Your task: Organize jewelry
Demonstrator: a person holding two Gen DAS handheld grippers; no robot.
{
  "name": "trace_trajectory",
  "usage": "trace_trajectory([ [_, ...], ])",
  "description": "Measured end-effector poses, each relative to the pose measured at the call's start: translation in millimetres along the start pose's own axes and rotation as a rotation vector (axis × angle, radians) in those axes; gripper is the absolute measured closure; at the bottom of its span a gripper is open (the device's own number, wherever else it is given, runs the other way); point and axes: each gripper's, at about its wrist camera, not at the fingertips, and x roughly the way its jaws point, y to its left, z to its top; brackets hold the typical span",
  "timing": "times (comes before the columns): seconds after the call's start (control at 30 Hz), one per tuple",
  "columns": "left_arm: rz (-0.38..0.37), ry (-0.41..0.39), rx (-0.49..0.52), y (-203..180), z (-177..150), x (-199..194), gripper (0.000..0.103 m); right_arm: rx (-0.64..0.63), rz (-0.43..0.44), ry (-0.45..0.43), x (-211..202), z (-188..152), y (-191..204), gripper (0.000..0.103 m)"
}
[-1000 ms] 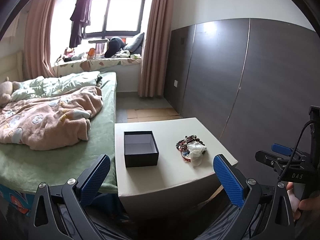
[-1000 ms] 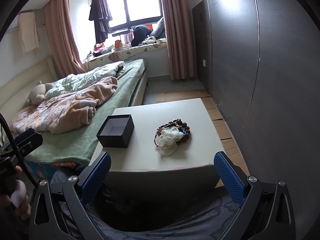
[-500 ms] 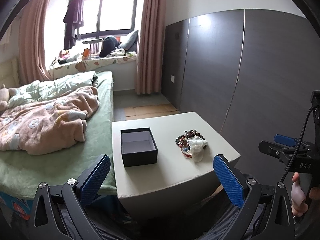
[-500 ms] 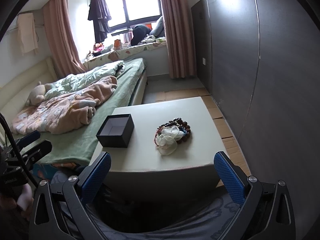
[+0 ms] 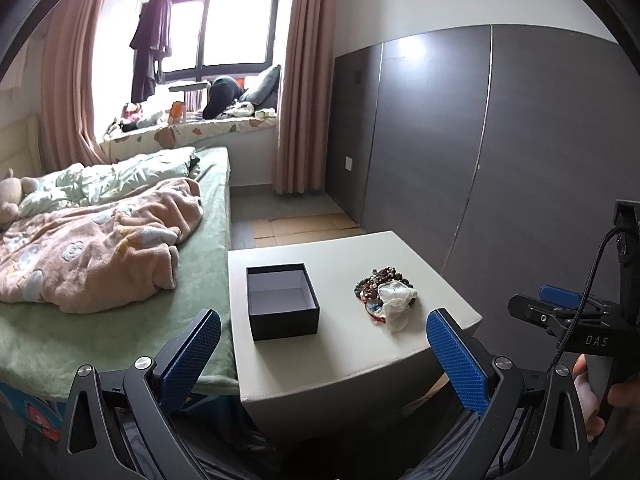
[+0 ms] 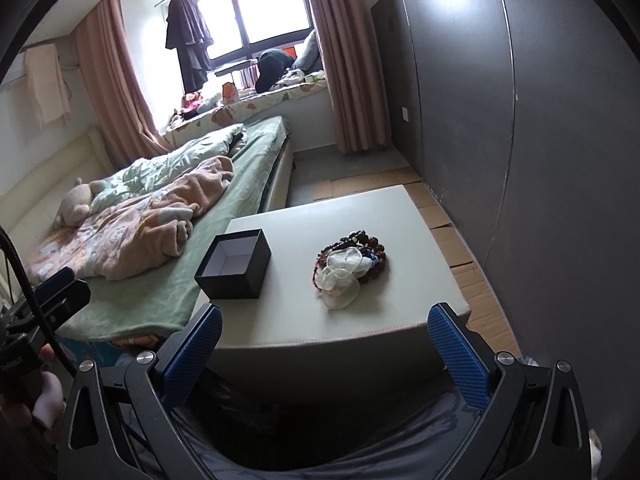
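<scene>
A bedroom with a pale low table (image 5: 352, 352) beside a bed (image 5: 120, 280). On the table sits an open black box (image 5: 282, 300), empty. To its right, apart from it, lies a heap of beaded jewelry (image 5: 382, 282) with a white pouch (image 5: 394, 304) on top. Both the left gripper (image 5: 324, 354) and the right gripper (image 6: 326, 350) hover near the table's near edge, jaws spread wide, holding nothing.

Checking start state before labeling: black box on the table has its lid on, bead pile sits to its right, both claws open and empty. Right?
Not quite. The black box is open with no lid on it; the left wrist view shows its pale, empty interior. The rest holds: the bead pile lies to its right on the table, and the left claw and right claw are open and empty.
</scene>
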Motion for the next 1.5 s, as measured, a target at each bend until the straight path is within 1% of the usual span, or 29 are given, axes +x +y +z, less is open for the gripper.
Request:
trace_trajectory([
  [0.1, -0.004, -0.007, -0.014, 1, 0, 2, 0.0, -0.002, 0.001, 0.003, 1, 0, 0, 0.0],
  [0.2, -0.007, 0.012, -0.021, 1, -3, 8, 0.0, 0.002, 0.007, 0.008, 3, -1, 1, 0.0],
  [0.3, -0.002, 0.018, -0.022, 0, -5, 10, 0.0, -0.004, -0.003, 0.013, 4, -2, 1, 0.0],
  [0.53, -0.018, 0.036, -0.042, 1, -10, 14, 0.0, 0.005, -0.015, 0.012, 1, -3, -2, 0.0],
  [0.83, -0.037, 0.026, -0.024, -5, 0, 24, 0.0, 0.017, -0.03, 0.012, 9, 2, -11, 0.0],
  [1.03, -0.07, 0.054, -0.035, -3, 9, 48, 0.0, 0.035, -0.03, 0.019, 20, 7, -22, 0.0],
  [1.13, -0.081, 0.063, -0.036, -4, 12, 60, 0.0, 0.049, -0.028, 0.033, 31, 9, -31, 0.0],
  [1.27, -0.116, 0.08, -0.037, -7, 16, 79, 0.0, 0.08, -0.015, 0.058, 46, 9, -44, 0.0],
  [1.4, -0.151, 0.127, -0.032, -16, 16, 107, 0.006, 0.114, 0.006, 0.083, 63, 7, -60, 0.001],
  [1.47, -0.167, 0.151, -0.027, -21, 14, 118, 0.009, 0.131, 0.017, 0.097, 71, 6, -67, 0.003],
  [1.5, -0.174, 0.167, -0.024, -24, 12, 126, 0.011, 0.14, 0.029, 0.106, 77, 5, -71, 0.006],
])
